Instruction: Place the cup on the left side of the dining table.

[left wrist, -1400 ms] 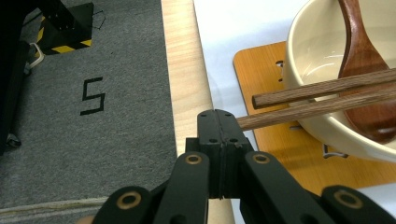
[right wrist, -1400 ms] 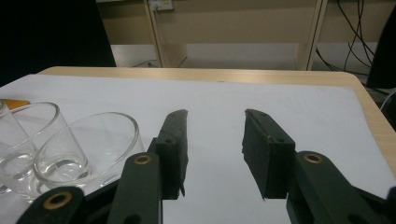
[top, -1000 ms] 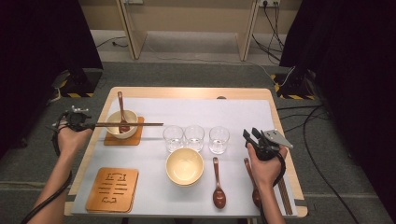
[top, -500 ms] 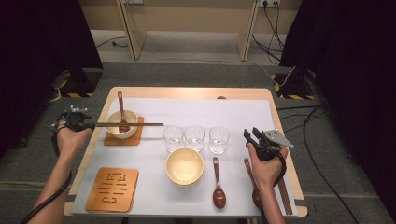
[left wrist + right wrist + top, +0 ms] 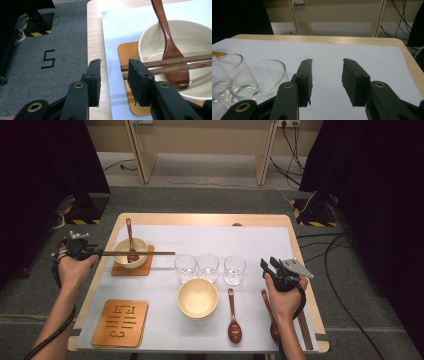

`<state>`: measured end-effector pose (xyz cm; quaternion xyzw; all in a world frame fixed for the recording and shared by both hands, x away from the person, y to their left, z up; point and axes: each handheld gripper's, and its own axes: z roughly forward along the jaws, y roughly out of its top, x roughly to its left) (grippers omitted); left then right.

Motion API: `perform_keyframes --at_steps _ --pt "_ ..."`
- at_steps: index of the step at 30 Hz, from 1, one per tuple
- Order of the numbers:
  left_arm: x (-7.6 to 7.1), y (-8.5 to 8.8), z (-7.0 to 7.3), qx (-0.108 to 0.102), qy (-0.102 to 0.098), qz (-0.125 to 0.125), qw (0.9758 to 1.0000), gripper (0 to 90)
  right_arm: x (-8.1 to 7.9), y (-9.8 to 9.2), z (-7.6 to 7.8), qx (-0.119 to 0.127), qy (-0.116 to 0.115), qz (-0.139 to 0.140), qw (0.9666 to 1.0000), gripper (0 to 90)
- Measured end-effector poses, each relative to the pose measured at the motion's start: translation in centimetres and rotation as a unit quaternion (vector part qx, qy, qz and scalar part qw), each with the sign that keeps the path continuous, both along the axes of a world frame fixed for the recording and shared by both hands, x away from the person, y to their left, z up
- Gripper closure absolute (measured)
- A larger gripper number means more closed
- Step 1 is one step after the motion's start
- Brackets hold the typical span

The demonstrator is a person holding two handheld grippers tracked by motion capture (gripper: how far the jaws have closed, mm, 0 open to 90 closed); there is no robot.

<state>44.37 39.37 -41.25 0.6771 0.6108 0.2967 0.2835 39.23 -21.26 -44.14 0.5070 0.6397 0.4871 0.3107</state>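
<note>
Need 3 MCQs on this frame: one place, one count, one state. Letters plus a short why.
1. Where do the chopsticks lie?
A. across the bowl on the coaster
B. inside a glass
C. on the floor

2. How many clear glasses stand in the row?
A. two
B. three
C. five

3. How do the left tongs stand?
A. clamped on the spoon
B. shut on a glass
C. open, chopstick ends beside one jaw

Answers:
1 A: they span the bowl's rim above the wooden spoon.
2 B: three stand side by side mid-table.
3 C: the jaws have just been opening, with a bare gap between them.
</note>
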Motion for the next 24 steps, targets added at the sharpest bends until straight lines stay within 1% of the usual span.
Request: perform_keyframes --at_steps 6,8,10,14,17,21,24 --pt "-0.4 -0.9 0.4 -0.019 -0.014 -0.014 0.9996 54.1 0.1 0.1 0.1 -0.001 0.003 0.003 1.0 60.2" --pt "-0.6 -1.3 0.4 -0.029 -0.018 -0.028 0.999 53.2 0.2 0.1 0.2 -0.001 0.004 0.004 1.0 60.2" --pt "-0.8 -1.8 0.4 -0.035 -0.017 -0.038 0.9985 52.0 0.1 0.2 0.1 -0.003 0.006 0.004 1.0 60.3" --pt "-1.0 -2.8 0.5 -0.039 -0.023 -0.052 0.9976 50.4 0.2 0.1 -0.1 -0.002 0.013 0.004 0.9999 60.6" --pt "-1.1 -3.7 0.6 -0.041 -0.025 -0.063 0.9968 49.8 0.2 -0.2 0.0 -0.002 0.014 0.001 0.9999 60.9" --pt "-1.0 -4.9 0.6 -0.039 -0.023 -0.076 0.9961 49.6 0.2 -0.3 0.1 -0.003 0.015 -0.001 0.9999 61.0" --pt "-1.0 -5.7 0.5 -0.041 -0.023 -0.084 0.9953 49.1 0.2 -0.3 0.2 0.0 0.017 0.0 0.9999 61.0"
